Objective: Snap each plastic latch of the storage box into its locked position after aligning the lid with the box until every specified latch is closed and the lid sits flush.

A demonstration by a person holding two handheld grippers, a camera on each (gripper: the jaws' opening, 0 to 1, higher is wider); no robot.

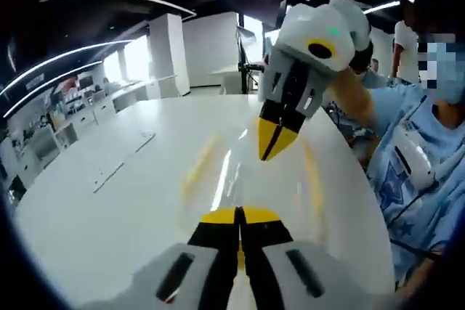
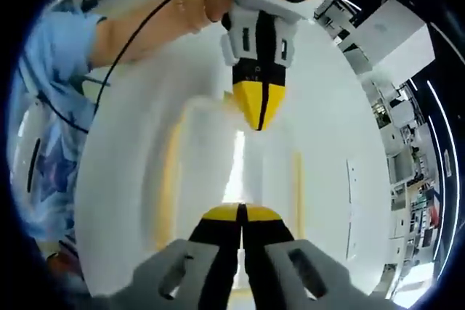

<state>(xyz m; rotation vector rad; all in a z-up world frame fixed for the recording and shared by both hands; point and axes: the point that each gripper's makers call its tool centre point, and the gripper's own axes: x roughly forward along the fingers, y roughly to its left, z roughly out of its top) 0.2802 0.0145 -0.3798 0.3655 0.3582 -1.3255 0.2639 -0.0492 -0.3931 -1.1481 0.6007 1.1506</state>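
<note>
White table [image 1: 109, 201] lies under left gripper [image 1: 240, 217] and right gripper [image 2: 240, 215], fingers pressed together, empty.

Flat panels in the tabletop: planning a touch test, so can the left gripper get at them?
Probably yes. Only bare white table lies between the shut left gripper and the flat panels; the right gripper hangs off to the other side.

A glossy white worktop [image 1: 109, 208] with a rounded edge; two flat pale strips [image 1: 120, 161] lie on it, toward its far-left edge.
</note>
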